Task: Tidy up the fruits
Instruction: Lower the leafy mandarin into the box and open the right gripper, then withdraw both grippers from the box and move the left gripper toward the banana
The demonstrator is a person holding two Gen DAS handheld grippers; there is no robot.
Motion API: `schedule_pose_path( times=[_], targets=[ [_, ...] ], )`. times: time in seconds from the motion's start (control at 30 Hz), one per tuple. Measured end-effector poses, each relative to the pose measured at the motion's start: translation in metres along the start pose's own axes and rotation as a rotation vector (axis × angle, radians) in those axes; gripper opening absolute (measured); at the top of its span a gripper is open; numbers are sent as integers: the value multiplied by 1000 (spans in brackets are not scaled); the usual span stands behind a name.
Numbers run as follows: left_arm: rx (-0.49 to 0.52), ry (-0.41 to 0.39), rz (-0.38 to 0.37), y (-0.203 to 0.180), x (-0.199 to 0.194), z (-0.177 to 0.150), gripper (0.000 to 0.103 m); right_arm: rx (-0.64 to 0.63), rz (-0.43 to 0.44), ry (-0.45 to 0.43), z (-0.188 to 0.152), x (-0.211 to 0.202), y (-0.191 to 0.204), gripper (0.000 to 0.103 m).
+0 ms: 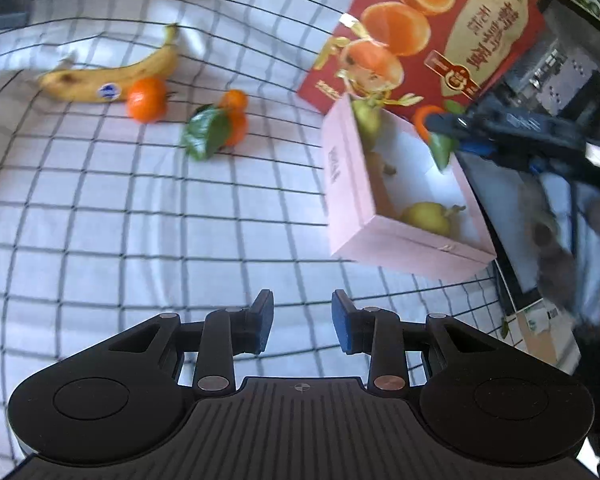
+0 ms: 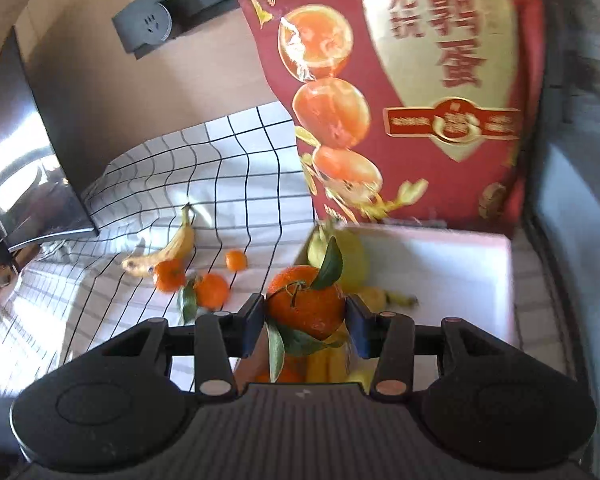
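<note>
My right gripper (image 2: 305,322) is shut on a leafy tangerine (image 2: 306,306), held above the near-left corner of the pink box (image 2: 504,280); the left wrist view shows that gripper (image 1: 440,124) over the box's far right side. Inside the pink box (image 1: 352,184) lie pears (image 1: 426,218), and a green pear (image 2: 350,258) shows beyond the tangerine. My left gripper (image 1: 302,322) hangs open over the checked cloth (image 1: 140,220), holding nothing. On the cloth lie a banana (image 1: 112,76), a tangerine (image 1: 146,100) against it, and two more tangerines (image 1: 234,120) with a leaf.
A tall red fruit-printed box (image 1: 424,32) stands behind the pink box. A dark monitor (image 2: 32,168) stands at the left in the right wrist view, with a power socket (image 2: 152,28) on the wall behind. A dark panel (image 1: 496,208) borders the pink box on the right.
</note>
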State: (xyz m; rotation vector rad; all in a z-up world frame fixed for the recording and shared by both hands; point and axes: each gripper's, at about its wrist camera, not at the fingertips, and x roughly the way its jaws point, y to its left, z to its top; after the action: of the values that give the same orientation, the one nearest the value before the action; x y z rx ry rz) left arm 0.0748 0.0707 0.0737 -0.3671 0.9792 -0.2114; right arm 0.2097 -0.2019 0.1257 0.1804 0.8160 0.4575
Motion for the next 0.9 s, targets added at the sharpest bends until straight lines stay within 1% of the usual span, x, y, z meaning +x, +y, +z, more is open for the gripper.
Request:
schedule_pose_path(
  times=[0.07,0.13,0.2,0.27,0.33,0.37,0.53,0.63,0.7,0.83,0.9],
  targets=[
    [-10,-21,21,8,-11,-3,36,9,19,13,9,20,0,48],
    [-24,-47,45,16,-22,-4,36,42,34,42,16,37,-2,49],
    [-44,-62,62,26,-29,-5,36,68,42,48,20,43,-5,49],
    [-61,-65,81,36,-31,-6,36,77,38,32,21,41,-5,51],
    [-71,-59,86,41,-29,-7,36,70,24,10,21,34,-4,56],
    [-70,-54,85,42,-28,-8,36,63,12,-3,20,30,-3,56],
    [-29,-32,71,44,-16,-6,36,24,-44,-39,13,8,5,58],
    [-6,-32,79,47,-8,1,36,-17,-78,-64,5,-3,17,59],
    [4,-45,94,52,-4,10,36,-69,-104,-69,-4,-10,30,61],
    [58,-110,141,64,1,45,36,-219,-167,-62,-29,-15,64,63],
    [105,-142,165,69,5,67,36,-268,-155,-51,-43,-18,81,63]
  ],
)
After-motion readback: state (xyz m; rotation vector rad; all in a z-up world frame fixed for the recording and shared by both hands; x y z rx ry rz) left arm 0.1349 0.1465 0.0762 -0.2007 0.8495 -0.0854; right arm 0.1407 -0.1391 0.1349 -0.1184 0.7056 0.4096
